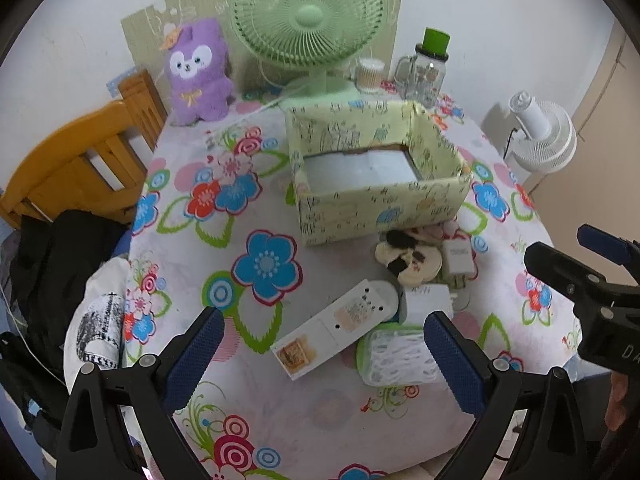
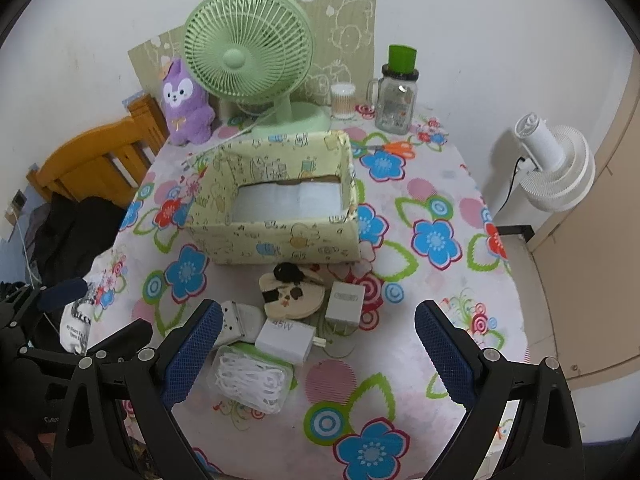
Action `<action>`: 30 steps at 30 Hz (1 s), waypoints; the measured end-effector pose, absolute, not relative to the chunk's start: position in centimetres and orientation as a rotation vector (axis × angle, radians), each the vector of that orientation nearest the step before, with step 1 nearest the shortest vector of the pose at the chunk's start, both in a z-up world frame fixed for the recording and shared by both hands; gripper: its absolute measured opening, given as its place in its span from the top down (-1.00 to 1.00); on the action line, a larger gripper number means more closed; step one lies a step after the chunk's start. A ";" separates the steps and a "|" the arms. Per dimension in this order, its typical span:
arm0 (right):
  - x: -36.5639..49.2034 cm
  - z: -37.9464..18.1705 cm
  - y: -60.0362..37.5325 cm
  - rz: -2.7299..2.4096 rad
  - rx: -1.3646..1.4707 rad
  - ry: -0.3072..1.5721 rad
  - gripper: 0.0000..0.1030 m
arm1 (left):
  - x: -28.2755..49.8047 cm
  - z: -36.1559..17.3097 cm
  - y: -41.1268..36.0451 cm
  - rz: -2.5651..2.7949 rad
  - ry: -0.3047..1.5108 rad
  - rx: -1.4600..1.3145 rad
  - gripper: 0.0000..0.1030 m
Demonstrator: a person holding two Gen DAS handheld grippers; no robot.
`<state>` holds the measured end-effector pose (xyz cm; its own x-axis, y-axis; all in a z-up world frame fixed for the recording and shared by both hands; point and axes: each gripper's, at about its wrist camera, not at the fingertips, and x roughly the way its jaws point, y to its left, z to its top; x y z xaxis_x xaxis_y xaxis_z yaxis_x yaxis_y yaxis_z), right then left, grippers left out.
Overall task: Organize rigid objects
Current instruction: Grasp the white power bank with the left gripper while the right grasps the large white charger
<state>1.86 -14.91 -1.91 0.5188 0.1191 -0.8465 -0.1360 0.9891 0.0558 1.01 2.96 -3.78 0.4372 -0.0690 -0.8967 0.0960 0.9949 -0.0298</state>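
Both the left gripper (image 1: 322, 344) and right gripper (image 2: 318, 338) gape empty, blue ribbed pads apart, above glossy white chargers (image 2: 285, 339); a paper-covered rectangular box (image 2: 276, 204) sits mid-frame.

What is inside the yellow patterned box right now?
The box holds no objects: only a pale, shiny lining shows on its floor. The near wall hides the front strip of the floor in both views, so that part cannot be checked.

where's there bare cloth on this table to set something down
Free: left of the yellow box toward the wooden chair; right of the box to the table edge; the near edge between the grippers. Crowded: the chargers and plastic tub before the box, and the fan row behind.
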 end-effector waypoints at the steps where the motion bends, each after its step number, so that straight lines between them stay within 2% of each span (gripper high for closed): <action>1: 2.0 -2.4 -14.8 0.152 -0.020 1.020 -0.91 | 1.1 -4.3 3.0 -0.111 1.123 0.029 -0.96; 20: 3.7 -9.1 -12.9 0.161 -0.033 1.110 -0.91 | 3.0 -12.0 3.1 -0.173 1.209 0.151 -0.95; 30: 4.6 -12.5 -12.5 0.150 -0.022 1.179 -0.91 | 3.7 -14.7 3.5 -0.197 1.260 0.116 -0.90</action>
